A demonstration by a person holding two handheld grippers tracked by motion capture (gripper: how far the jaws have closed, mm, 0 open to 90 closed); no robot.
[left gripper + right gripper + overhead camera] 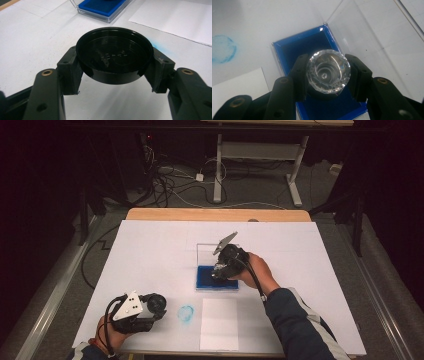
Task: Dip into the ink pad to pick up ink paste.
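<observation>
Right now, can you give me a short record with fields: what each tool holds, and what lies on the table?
left tool: shut on black cap
right tool: shut on clear stamp, above blue ink pad
pad case: clear lid open, upright
paper: near table edge
blue ring mark: left of paper

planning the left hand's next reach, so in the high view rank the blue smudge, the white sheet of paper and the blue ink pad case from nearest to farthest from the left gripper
From the left gripper, shut on a black round lid:
1. Blue smudge, on the table just right of it.
2. White sheet of paper, beyond the smudge, at the near edge.
3. Blue ink pad case, farther up the table, under the right gripper.
</observation>
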